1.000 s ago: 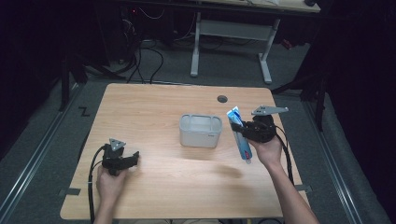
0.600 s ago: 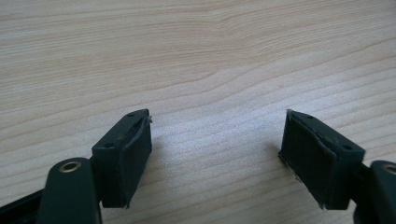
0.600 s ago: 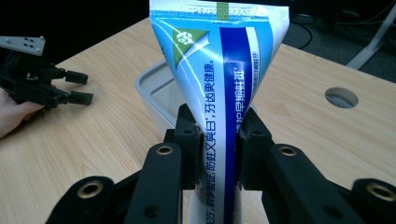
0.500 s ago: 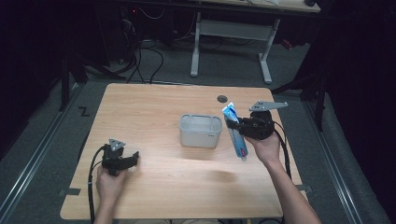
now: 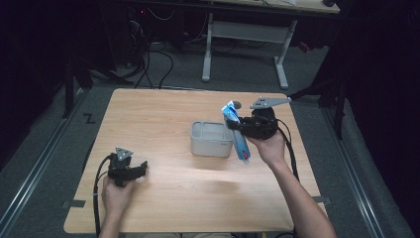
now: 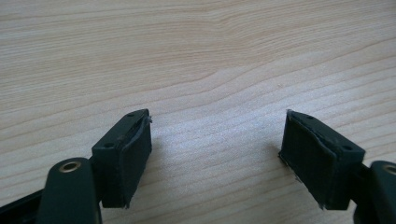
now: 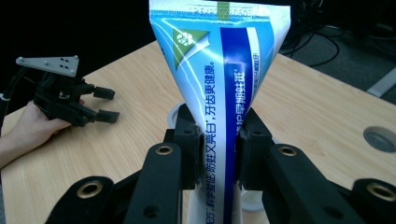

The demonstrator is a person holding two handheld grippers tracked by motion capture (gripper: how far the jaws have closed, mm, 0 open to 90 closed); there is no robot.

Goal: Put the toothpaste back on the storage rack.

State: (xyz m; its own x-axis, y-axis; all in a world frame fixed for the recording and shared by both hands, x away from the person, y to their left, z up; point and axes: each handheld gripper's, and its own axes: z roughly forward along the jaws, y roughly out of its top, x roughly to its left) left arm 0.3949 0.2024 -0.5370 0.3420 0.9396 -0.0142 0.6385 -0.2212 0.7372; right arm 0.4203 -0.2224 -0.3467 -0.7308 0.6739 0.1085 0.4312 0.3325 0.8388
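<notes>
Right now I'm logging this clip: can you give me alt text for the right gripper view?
The right gripper clamps a blue and white toothpaste tube, crimped end up, above a wooden table. Farther off at left, a hand holds the left gripper, open, near the table.

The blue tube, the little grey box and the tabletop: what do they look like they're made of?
The blue tube looks like glossy printed plastic: it has a flat crimped end and is pinched where the right gripper's jaws squeeze it. The grey box seems to be matte, slightly translucent plastic, with thin walls and rounded corners. The tabletop shows pale wood grain, smooth and even, so it could be laminate rather than solid wood.
</notes>
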